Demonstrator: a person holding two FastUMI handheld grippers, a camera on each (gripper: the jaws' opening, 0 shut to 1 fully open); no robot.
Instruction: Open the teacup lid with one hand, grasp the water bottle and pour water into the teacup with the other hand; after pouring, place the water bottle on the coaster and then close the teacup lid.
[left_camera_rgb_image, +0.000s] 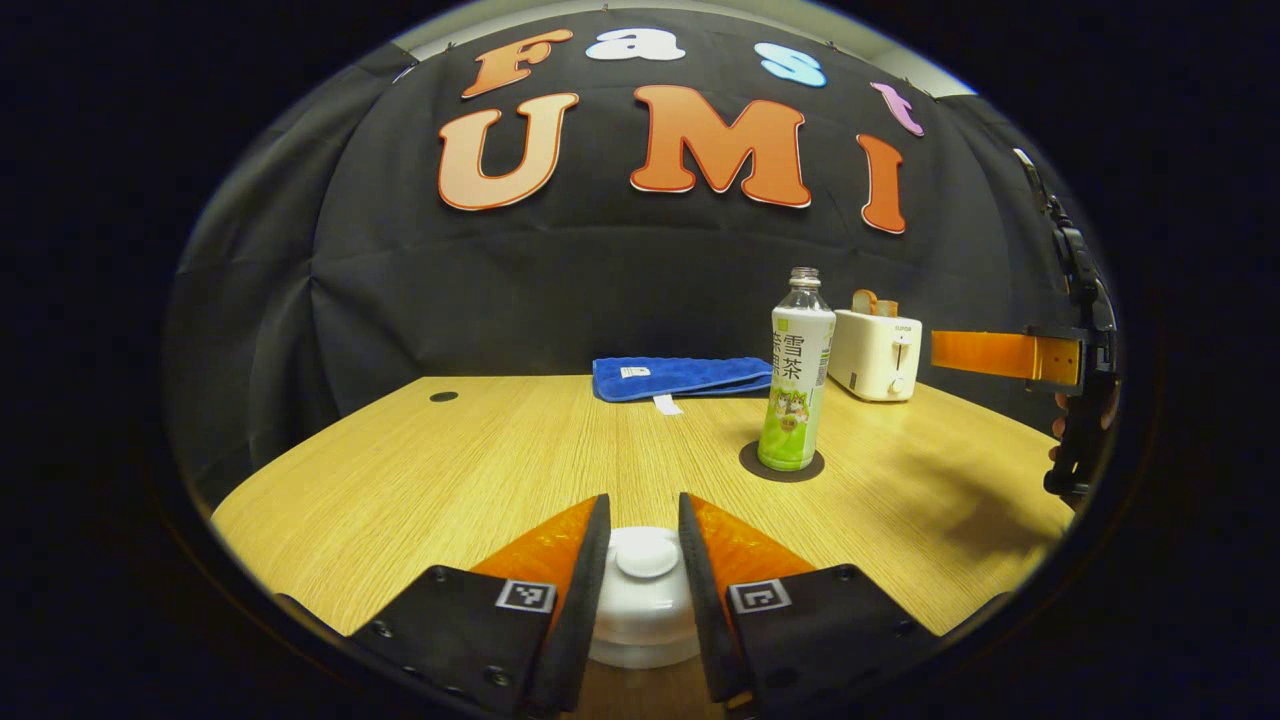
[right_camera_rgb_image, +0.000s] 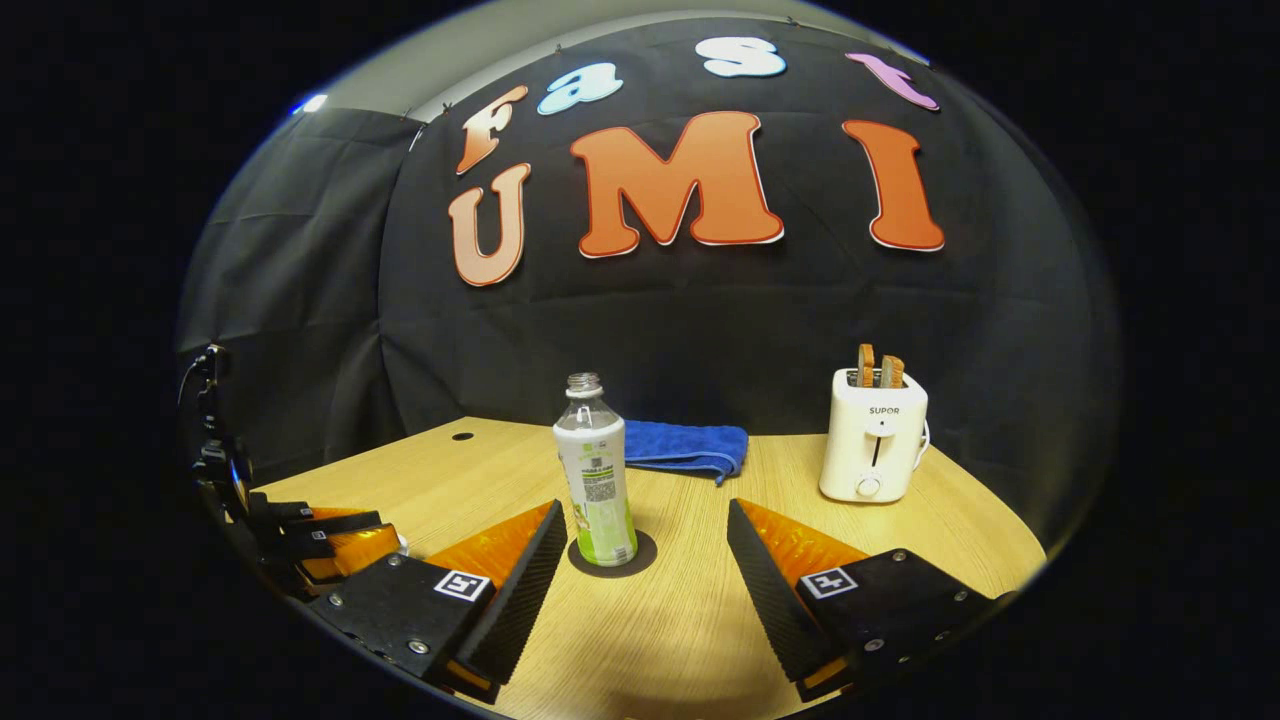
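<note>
At the bottom of the left gripper view, my left gripper (left_camera_rgb_image: 643, 510) is shut on the knob of the white teacup lid (left_camera_rgb_image: 646, 556), which rests on the white teacup (left_camera_rgb_image: 645, 640). An uncapped water bottle (left_camera_rgb_image: 797, 380) with a green and white label stands upright on a dark round coaster (left_camera_rgb_image: 782, 466), to the right and beyond the cup. In the right gripper view the bottle (right_camera_rgb_image: 597, 470) stands on the coaster (right_camera_rgb_image: 612, 556), just ahead of my open right gripper (right_camera_rgb_image: 645, 508), whose fingers are well apart and touch nothing. The left gripper (right_camera_rgb_image: 330, 545) sits low at the left.
A white toaster (left_camera_rgb_image: 875, 352) holding toast stands at the back right of the wooden table (left_camera_rgb_image: 450, 470). A folded blue towel (left_camera_rgb_image: 680, 377) lies at the back. My right gripper (left_camera_rgb_image: 1040, 358) hovers at the far right, above the table, with its shadow below.
</note>
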